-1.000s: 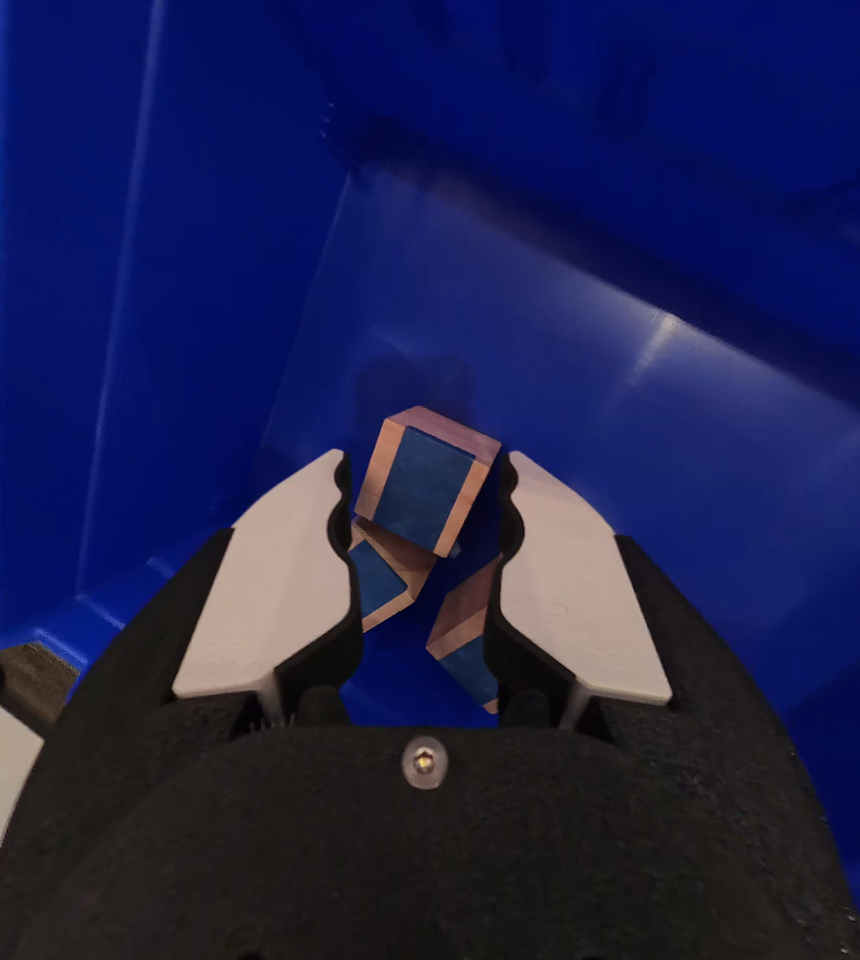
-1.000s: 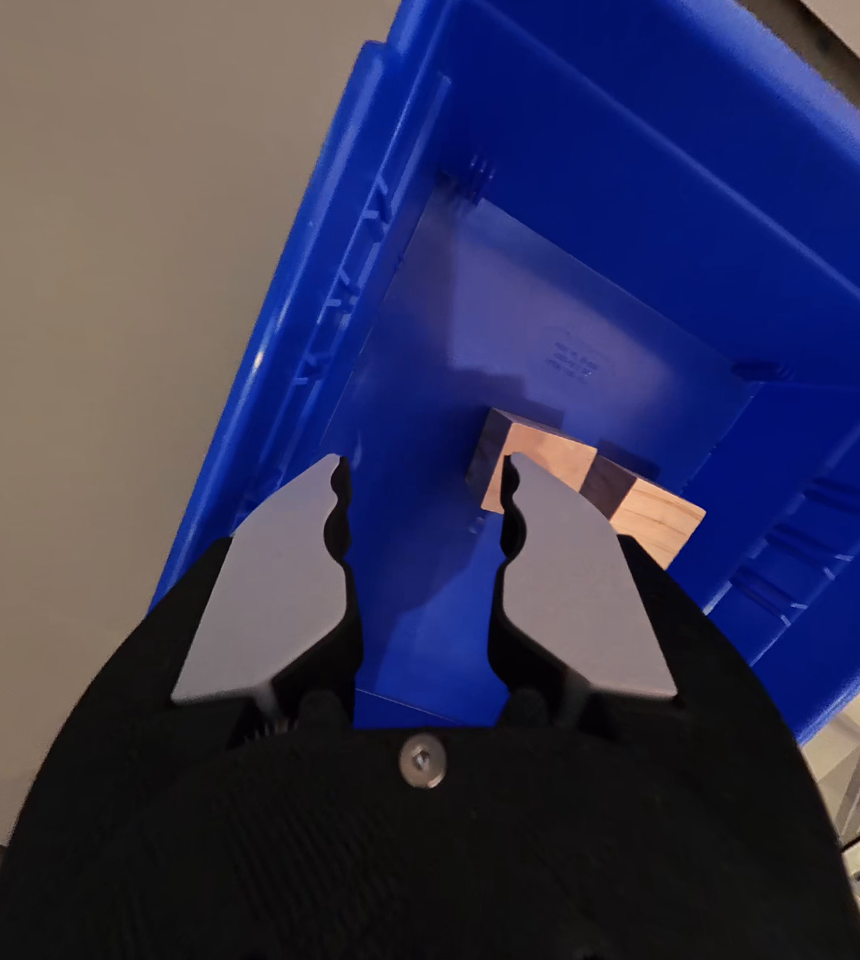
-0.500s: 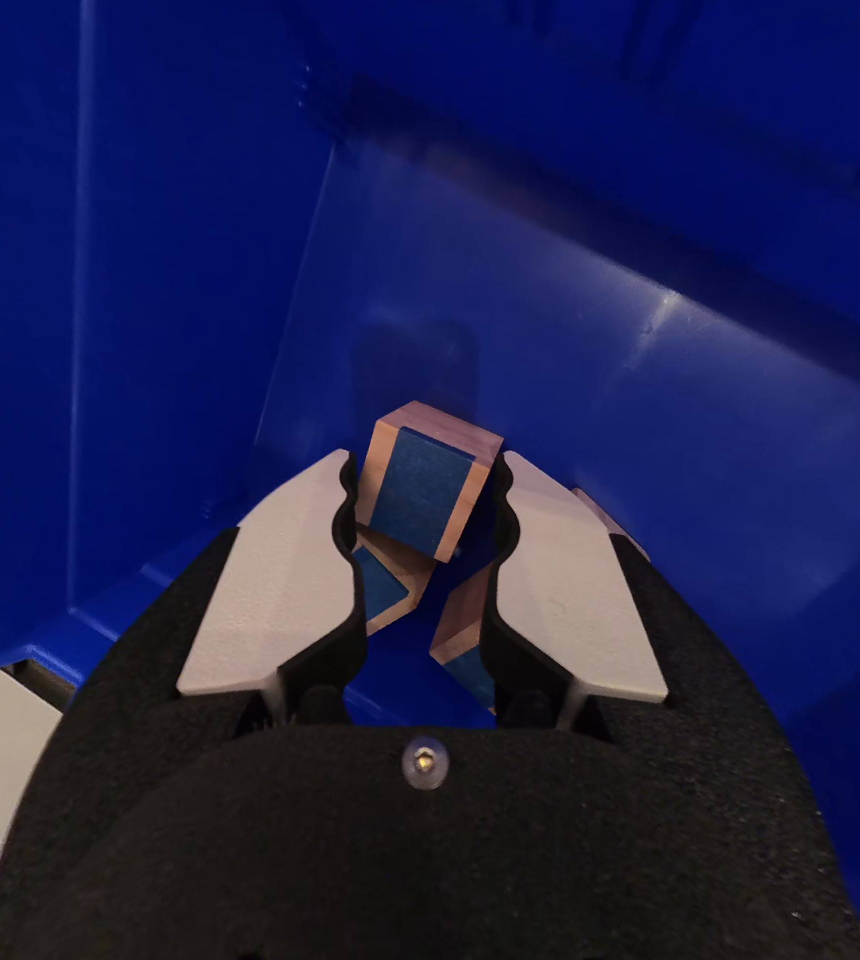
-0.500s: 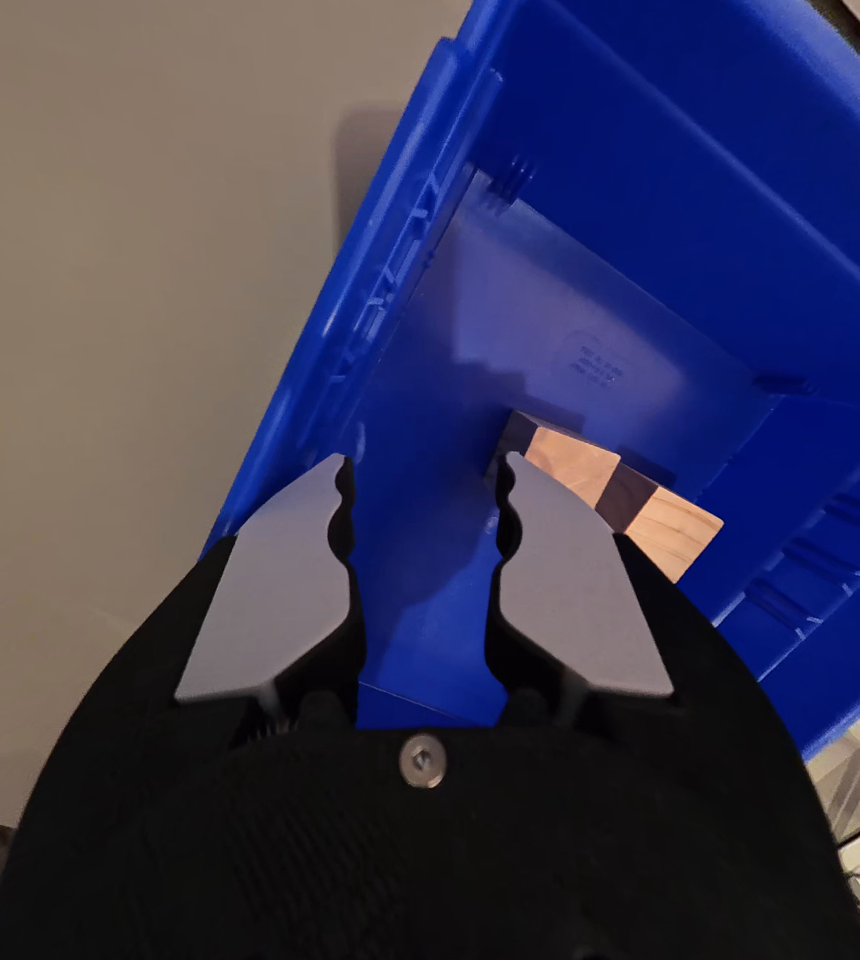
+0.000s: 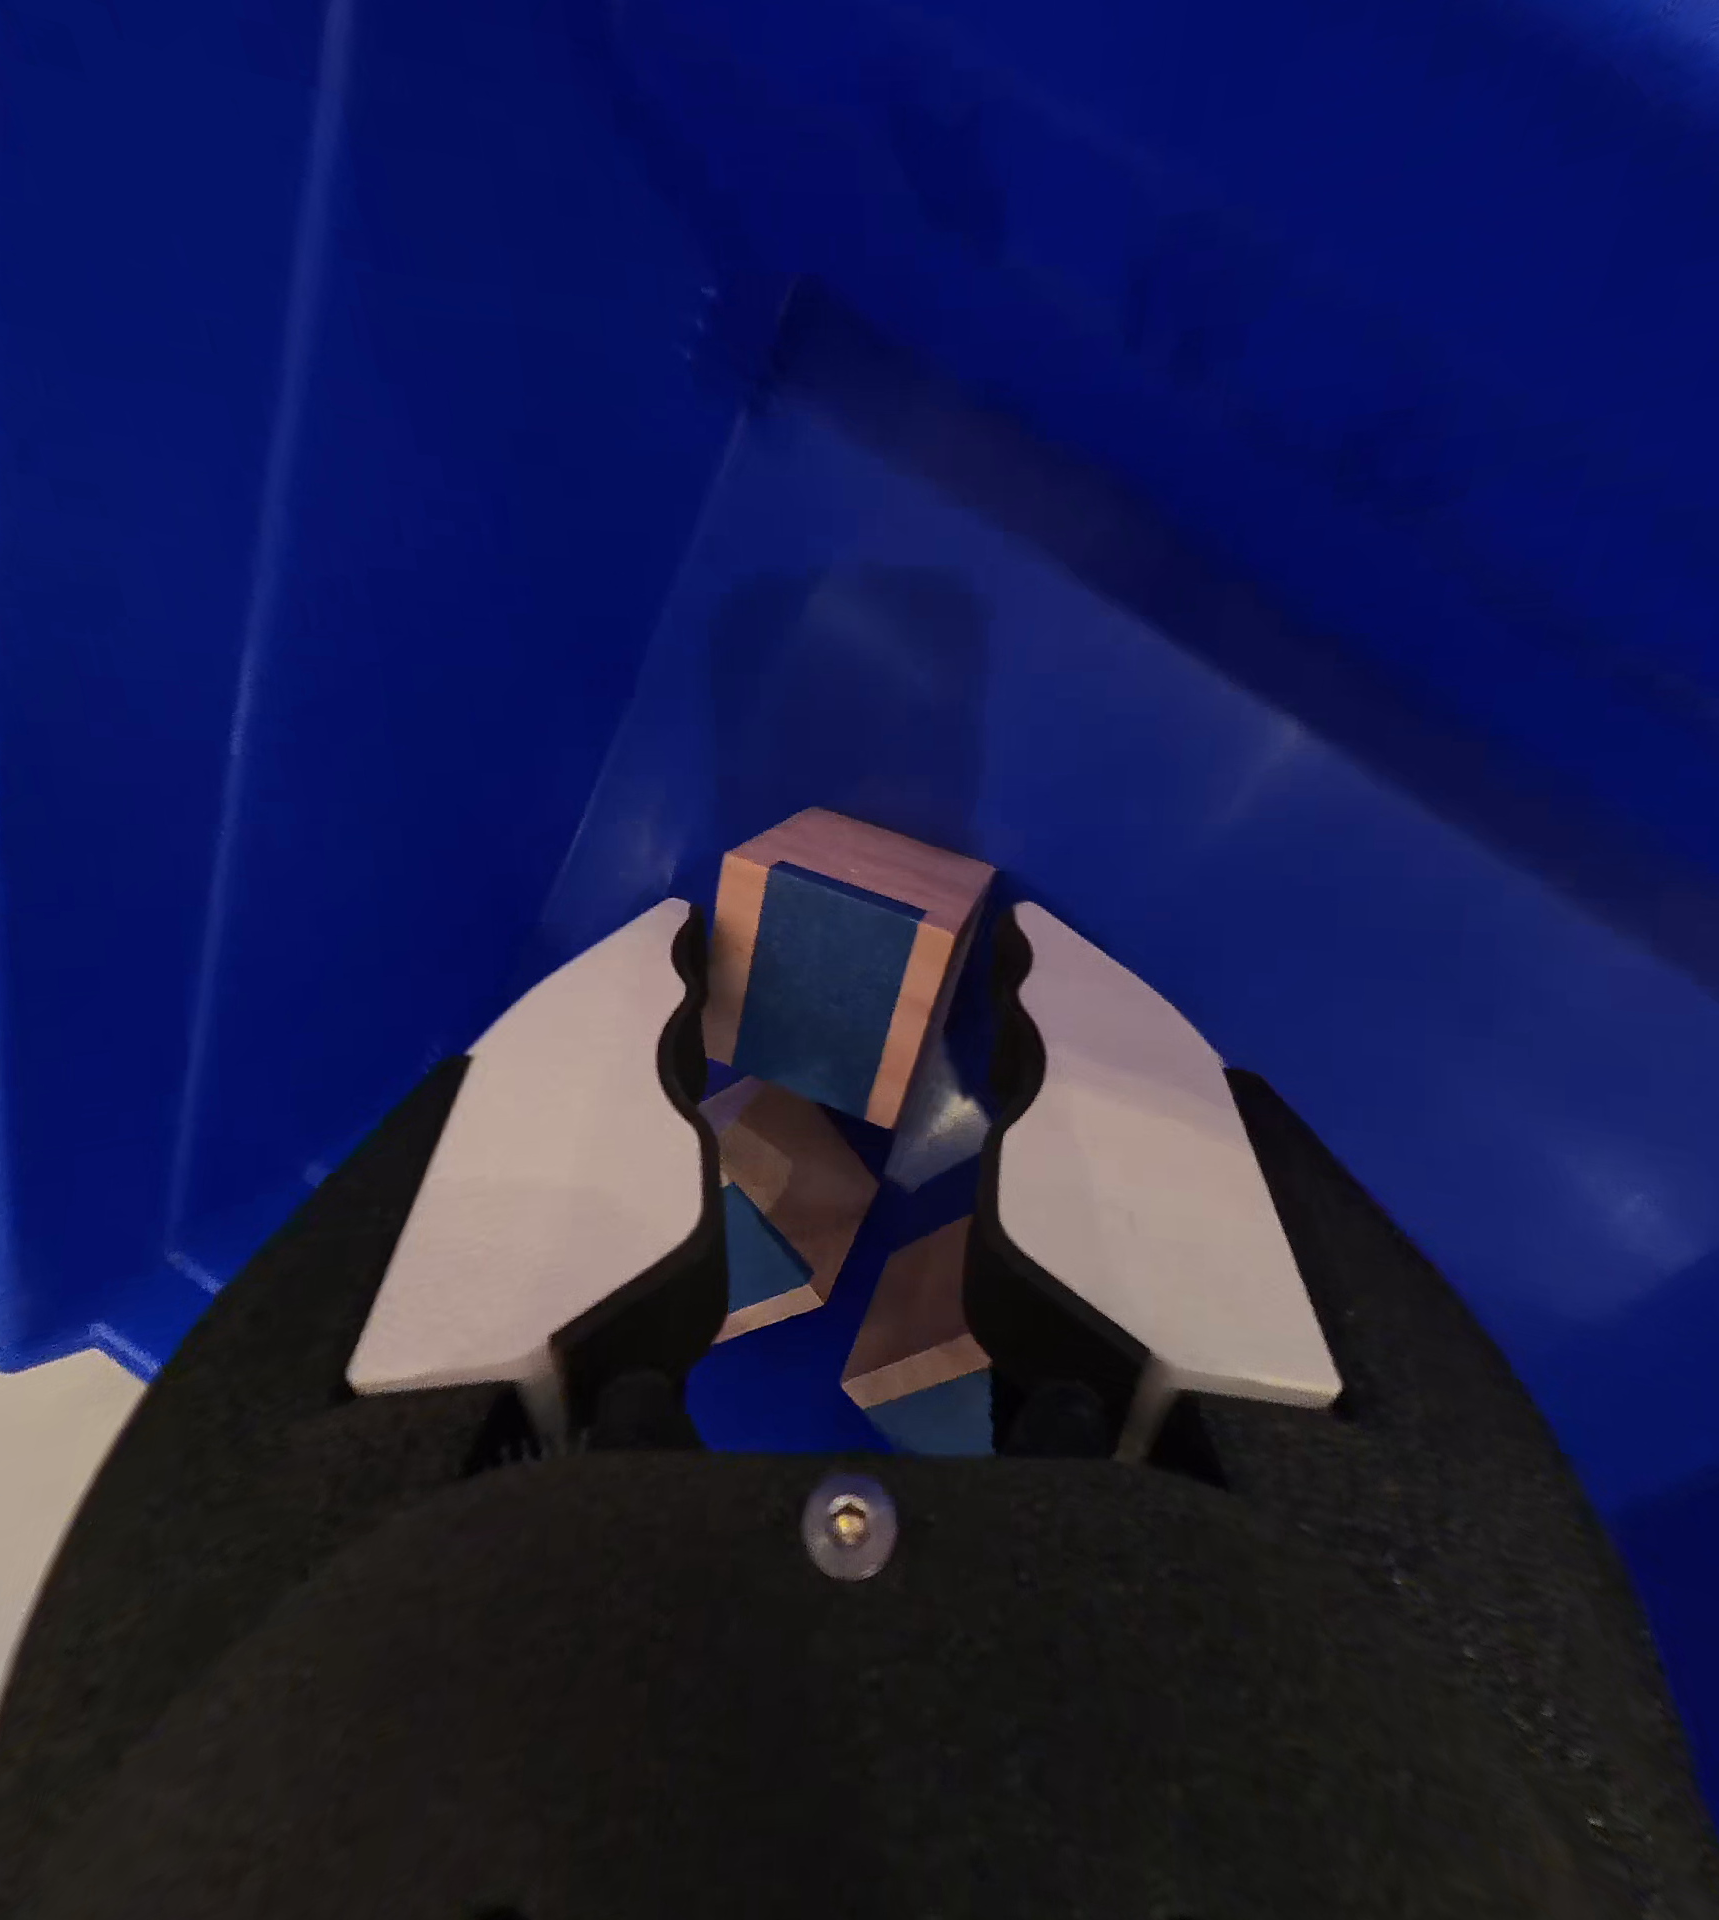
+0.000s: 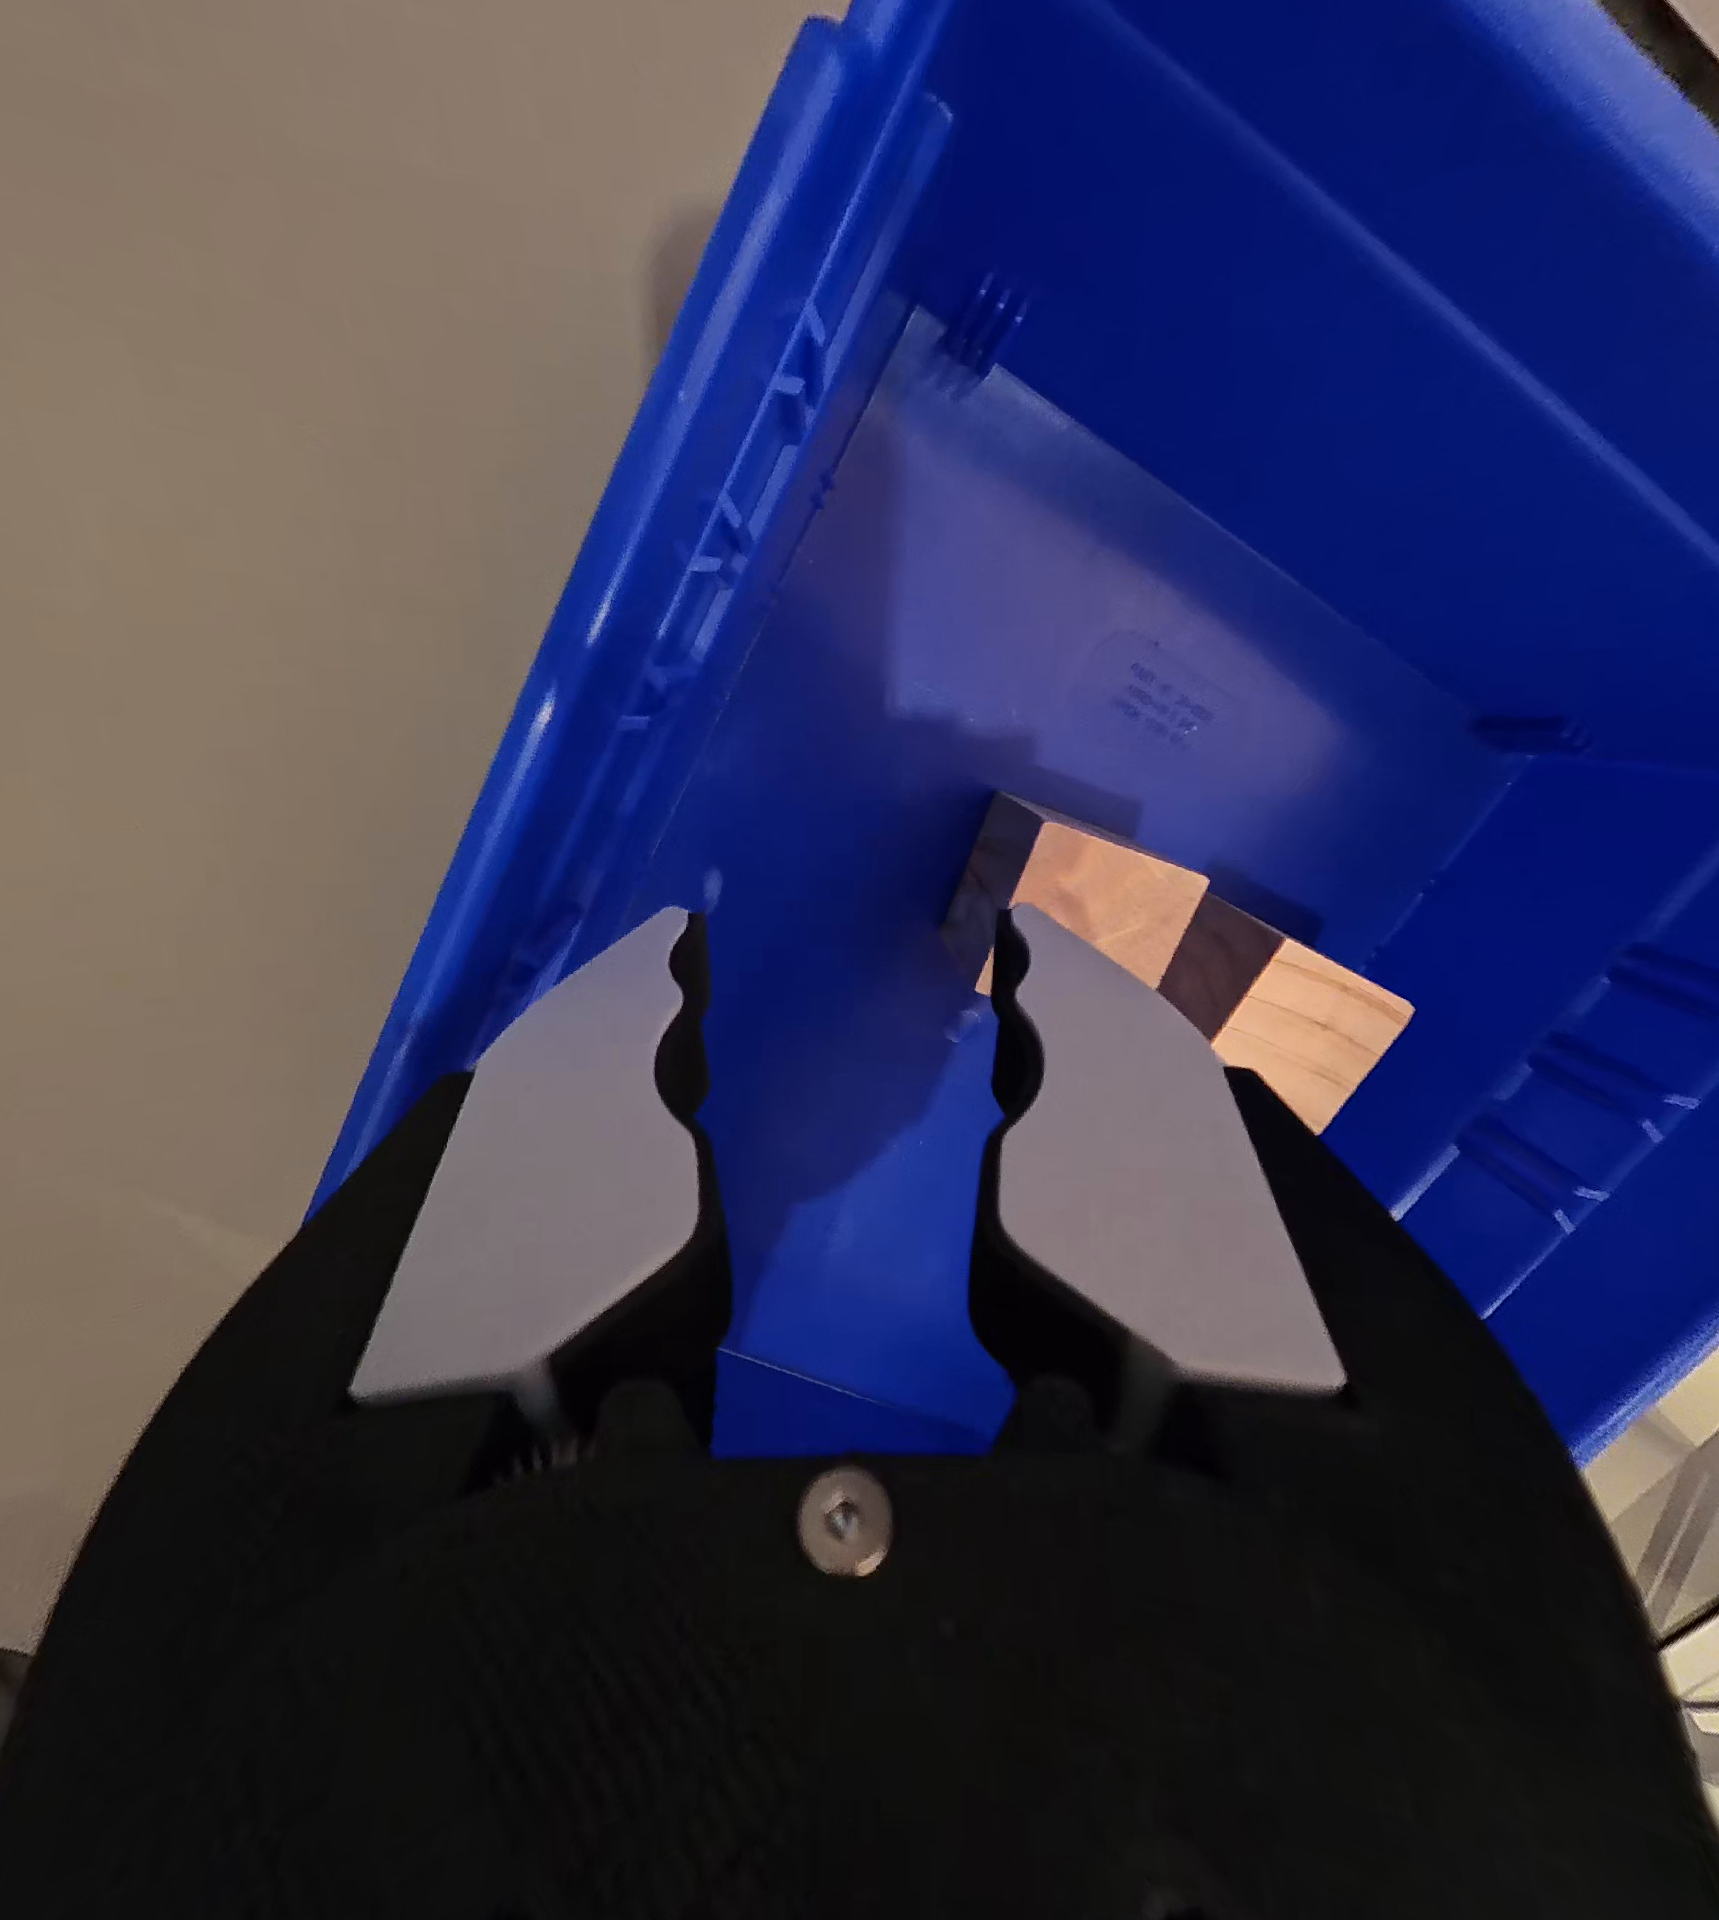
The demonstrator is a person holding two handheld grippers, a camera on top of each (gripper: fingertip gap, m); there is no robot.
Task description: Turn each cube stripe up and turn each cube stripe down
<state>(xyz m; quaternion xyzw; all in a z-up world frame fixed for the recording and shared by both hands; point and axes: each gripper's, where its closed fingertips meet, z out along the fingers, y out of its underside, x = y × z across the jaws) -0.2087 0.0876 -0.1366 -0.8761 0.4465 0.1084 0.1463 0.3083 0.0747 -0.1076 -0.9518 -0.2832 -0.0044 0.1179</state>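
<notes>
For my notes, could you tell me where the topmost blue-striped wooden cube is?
In the left wrist view, the topmost blue-striped wooden cube leans between the open left gripper fingertips, inside the blue plastic bin.

Three small wooden cubes with a blue tape stripe sit tumbled in a bin corner: the top cube (image 5: 839,977) tilts, stripe facing the camera, over a lower-left cube (image 5: 782,1210) and a lower-right cube (image 5: 922,1351). Two plain-faced wooden cubes (image 6: 1109,899) (image 6: 1307,1039) lie side by side, touching, with no stripe showing.

Two handheld grippers, identical build.
Left gripper (image 5: 842,940) and right gripper (image 6: 842,940): black textured bodies, pale grey fingers with wavy black edges, one silver screw each.
</notes>
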